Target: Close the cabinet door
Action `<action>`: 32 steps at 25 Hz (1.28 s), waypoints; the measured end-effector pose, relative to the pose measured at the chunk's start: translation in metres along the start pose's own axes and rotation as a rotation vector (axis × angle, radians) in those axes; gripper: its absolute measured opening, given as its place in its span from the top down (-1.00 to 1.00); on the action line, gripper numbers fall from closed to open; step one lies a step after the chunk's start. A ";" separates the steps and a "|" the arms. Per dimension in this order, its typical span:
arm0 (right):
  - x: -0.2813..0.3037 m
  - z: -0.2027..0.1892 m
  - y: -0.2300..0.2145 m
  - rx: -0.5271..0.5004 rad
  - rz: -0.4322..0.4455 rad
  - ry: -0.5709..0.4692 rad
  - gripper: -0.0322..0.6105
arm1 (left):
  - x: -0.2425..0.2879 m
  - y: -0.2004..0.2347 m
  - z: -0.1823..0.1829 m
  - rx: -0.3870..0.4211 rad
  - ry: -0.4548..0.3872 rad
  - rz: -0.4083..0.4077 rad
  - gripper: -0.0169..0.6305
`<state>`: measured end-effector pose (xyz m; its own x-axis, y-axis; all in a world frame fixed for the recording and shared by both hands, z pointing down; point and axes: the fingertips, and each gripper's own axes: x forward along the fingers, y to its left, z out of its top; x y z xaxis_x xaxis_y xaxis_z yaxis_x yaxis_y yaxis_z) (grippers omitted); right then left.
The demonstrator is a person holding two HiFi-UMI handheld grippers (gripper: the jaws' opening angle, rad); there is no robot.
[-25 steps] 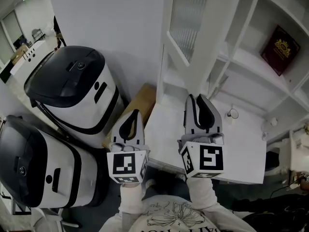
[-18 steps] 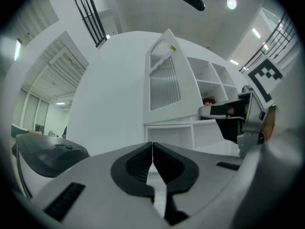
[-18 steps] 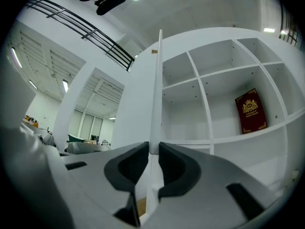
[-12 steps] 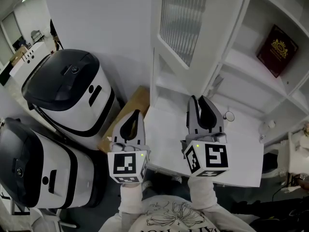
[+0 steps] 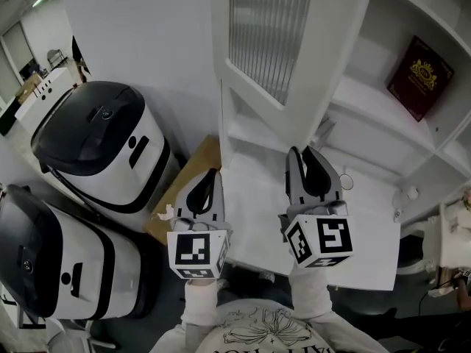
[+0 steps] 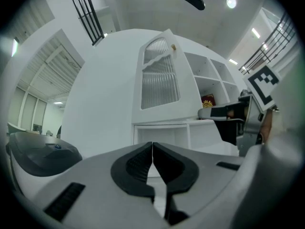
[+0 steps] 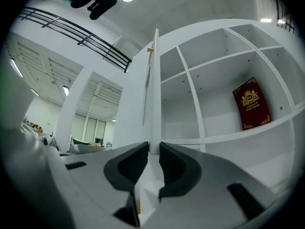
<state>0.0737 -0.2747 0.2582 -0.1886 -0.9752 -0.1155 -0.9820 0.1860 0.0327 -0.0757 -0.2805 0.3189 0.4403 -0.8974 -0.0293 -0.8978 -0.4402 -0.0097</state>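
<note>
— Two grippers to go through. Right gripper [image 5: 305,154] first?

— Clamped on the free edge of the cabinet door [image 5: 272,35], low down near its bottom corner. Pads on either face of the white panel, with the jaws just lately eased a little wider and the edge still between them.

— And the left gripper [image 5: 210,181]?

— Pinched tight, pad against pad, nothing inside. Held beside the right one, out over the brown board [image 5: 193,169], touching no furniture.

— Whereabouts of the door?

— Swung open, standing out from the white cabinet [image 5: 383,101], above and ahead of both grippers in the head view. Edge-on to the right gripper view, with the ribbed glass pane [image 5: 261,28] turned toward the left gripper view.

— Any change from a second ago?

— Yes. From the head view, pane broader now and further left in the picture, and the door's lower rail shifted left with it. Same clamp on the same stretch of edge. Both grippers in much the same part of the picture as before, side by side.

— Anything else around?

— Red book [image 5: 419,77] leaning in its shelf compartment right of the door, as before. Nearer black-lidded machine [image 5: 55,263] and farther black-lidded machine [image 5: 99,142] at the left, well apart from the door. White counter [image 5: 368,248] under the right gripper.
</note>
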 end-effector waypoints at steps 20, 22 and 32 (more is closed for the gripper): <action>0.018 -0.006 -0.044 0.019 0.092 -0.029 0.66 | 0.047 -0.037 -0.002 0.017 0.005 0.014 0.93; 0.020 -0.006 -0.049 0.023 0.102 -0.028 0.66 | 0.052 -0.041 -0.002 0.019 0.006 0.017 0.93; 0.029 -0.008 -0.067 0.025 0.166 -0.038 0.66 | 0.070 -0.053 -0.002 0.030 0.009 0.049 0.93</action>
<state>0.1341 -0.3164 0.2606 -0.3478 -0.9257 -0.1485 -0.9373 0.3474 0.0295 0.0024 -0.3200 0.3189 0.3955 -0.9182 -0.0216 -0.9181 -0.3946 -0.0386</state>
